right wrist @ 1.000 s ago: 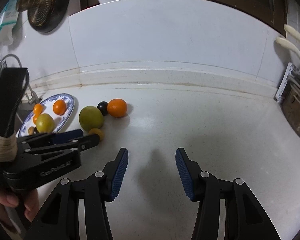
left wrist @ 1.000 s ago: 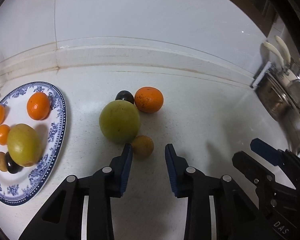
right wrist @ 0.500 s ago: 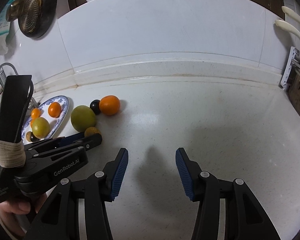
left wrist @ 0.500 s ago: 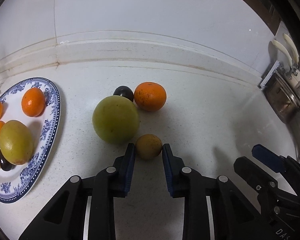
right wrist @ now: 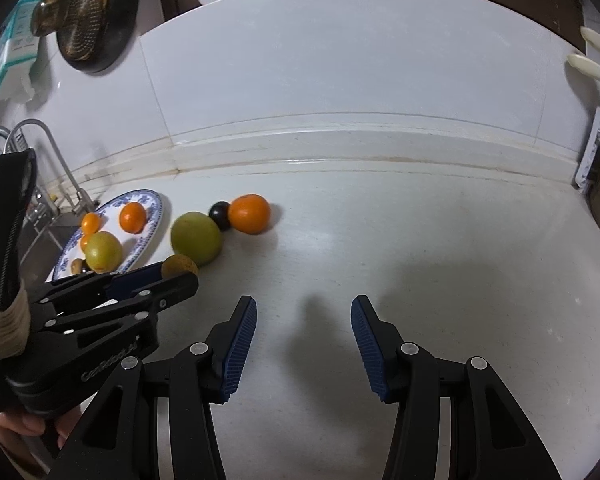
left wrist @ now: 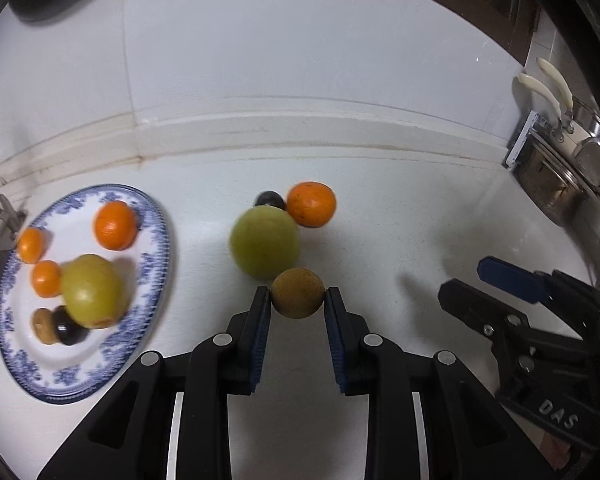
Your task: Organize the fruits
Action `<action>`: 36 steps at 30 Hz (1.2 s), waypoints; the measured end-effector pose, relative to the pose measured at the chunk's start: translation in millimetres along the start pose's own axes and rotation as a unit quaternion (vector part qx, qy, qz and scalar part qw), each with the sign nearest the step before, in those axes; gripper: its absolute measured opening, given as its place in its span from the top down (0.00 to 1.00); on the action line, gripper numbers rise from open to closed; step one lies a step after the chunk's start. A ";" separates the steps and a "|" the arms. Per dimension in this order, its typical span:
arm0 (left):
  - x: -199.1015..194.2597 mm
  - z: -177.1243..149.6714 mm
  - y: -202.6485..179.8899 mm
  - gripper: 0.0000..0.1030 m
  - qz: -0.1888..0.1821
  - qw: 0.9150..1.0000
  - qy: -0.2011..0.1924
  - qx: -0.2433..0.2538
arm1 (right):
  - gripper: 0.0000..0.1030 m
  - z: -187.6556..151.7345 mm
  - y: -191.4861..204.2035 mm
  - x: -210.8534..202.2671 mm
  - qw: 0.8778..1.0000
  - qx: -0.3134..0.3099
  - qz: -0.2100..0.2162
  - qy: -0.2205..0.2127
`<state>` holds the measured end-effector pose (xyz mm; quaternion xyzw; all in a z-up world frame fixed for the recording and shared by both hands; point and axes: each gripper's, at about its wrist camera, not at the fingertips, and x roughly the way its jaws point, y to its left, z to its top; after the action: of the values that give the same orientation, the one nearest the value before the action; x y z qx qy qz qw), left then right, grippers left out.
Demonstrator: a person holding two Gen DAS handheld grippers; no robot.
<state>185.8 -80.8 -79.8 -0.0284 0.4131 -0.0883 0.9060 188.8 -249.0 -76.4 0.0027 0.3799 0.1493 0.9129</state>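
Since a second earlier, the left gripper (left wrist: 297, 300) had closed its jaws on the small brown fruit (left wrist: 297, 293), low in the middle of the frame. Just above sat the green fruit (left wrist: 265, 242), the orange (left wrist: 311, 204) and the plate (left wrist: 156, 256) on the counter (left wrist: 400, 216). Empty, the right gripper (right wrist: 303, 316) had its jaws apart.

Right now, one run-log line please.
left gripper: shut on small brown fruit | right gripper: open, empty | plate: six fruits

Left gripper (left wrist: 297, 298), lower centre of its own view, pads clamped on a small brown fruit (left wrist: 297, 293), angled downward. Right gripper (right wrist: 303, 322), lower centre of its view, jaws apart, nothing between them. Hand (right wrist: 16, 430) at lower left, gripping the left handle.
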 end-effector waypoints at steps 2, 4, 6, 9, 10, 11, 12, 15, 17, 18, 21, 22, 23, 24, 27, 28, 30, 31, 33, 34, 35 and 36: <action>-8.3 -1.9 7.3 0.74 0.006 1.000 -0.008 0.000 | 0.51 2.1 6.8 0.2 1.000 -0.006 0.005 -0.001; -18.2 -3.1 15.2 0.74 0.015 1.000 -0.017 0.002 | 0.51 4.0 14.6 0.9 1.000 -0.011 0.011 -0.002; -27.3 -5.0 21.8 0.74 0.028 0.999 -0.026 0.007 | 0.51 6.4 22.6 3.0 1.000 -0.018 0.017 -0.003; -36.6 -4.9 34.8 0.74 0.037 0.999 -0.031 0.003 | 0.51 10.9 35.6 7.1 0.999 -0.028 0.028 -0.002; -39.7 -5.1 39.5 0.74 0.041 0.999 -0.034 0.001 | 0.51 13.2 41.7 9.2 0.999 -0.034 0.032 -0.002; -42.9 -5.0 45.0 0.74 0.045 0.998 -0.037 -0.002 | 0.51 14.0 45.6 10.4 0.999 -0.038 0.034 -0.001; -46.3 -5.1 49.5 0.74 0.049 0.998 -0.039 -0.003 | 0.51 16.4 51.2 12.9 0.998 -0.043 0.035 0.000; -52.9 -4.9 61.4 0.74 0.059 0.997 -0.045 -0.007 | 0.48 23.7 64.2 20.3 0.998 -0.055 0.042 0.005; -56.1 -4.9 68.5 0.74 0.063 0.997 -0.045 -0.010 | 0.42 28.3 71.1 25.8 0.997 -0.060 0.046 0.007; -57.2 -5.3 71.0 0.74 0.064 0.997 -0.046 -0.012 | 0.42 31.6 74.8 29.8 0.997 -0.062 0.046 0.007; -60.7 -7.3 76.9 0.74 0.066 0.997 -0.047 -0.015 | 0.42 39.4 83.8 43.9 0.996 -0.074 0.038 0.015; -60.9 -7.6 78.3 0.74 0.066 0.997 -0.047 -0.016 | 0.42 40.9 85.4 48.4 0.996 -0.075 0.037 0.018; -61.1 -8.1 79.6 0.74 0.066 0.997 -0.047 -0.016 | 0.42 42.7 86.1 54.1 0.996 -0.075 0.039 0.025; -61.5 -8.7 80.4 0.74 0.065 0.997 -0.047 -0.016 | 0.42 43.9 86.8 59.6 0.996 -0.073 0.040 0.033; -62.1 -9.1 82.5 0.74 0.064 0.997 -0.048 -0.015 | 0.42 46.3 88.8 75.4 0.995 -0.071 0.040 0.052; -62.1 -9.1 82.5 0.74 0.065 0.997 -0.048 -0.014 | 0.42 46.8 89.4 79.8 0.995 -0.070 0.038 0.054; -61.8 -9.0 83.8 0.74 0.066 0.996 -0.049 -0.014 | 0.42 47.7 91.2 88.6 0.995 -0.070 0.040 0.064; -61.6 -8.8 84.8 0.74 0.067 0.996 -0.049 -0.015 | 0.42 48.1 92.3 93.8 0.994 -0.069 0.040 0.069; -61.4 -8.7 86.4 0.74 0.069 0.996 -0.048 -0.017 | 0.42 48.4 93.4 100.3 0.994 -0.069 0.035 0.071; -61.3 -8.9 87.5 0.74 0.069 0.996 -0.048 -0.018 | 0.42 48.7 93.9 102.4 0.994 -0.070 0.035 0.073; -61.4 -9.4 89.1 0.74 0.069 0.996 -0.047 -0.019 | 0.42 48.8 94.7 104.3 0.994 -0.071 0.036 0.073; -61.5 -9.7 89.8 0.74 0.070 0.996 -0.047 -0.020 | 0.42 49.2 95.2 105.6 0.994 -0.071 0.036 0.074</action>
<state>151.2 19.0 -51.6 -0.0222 0.3723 -0.0153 0.9277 267.6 -123.8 -103.3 -0.0595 0.4342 0.2087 0.8743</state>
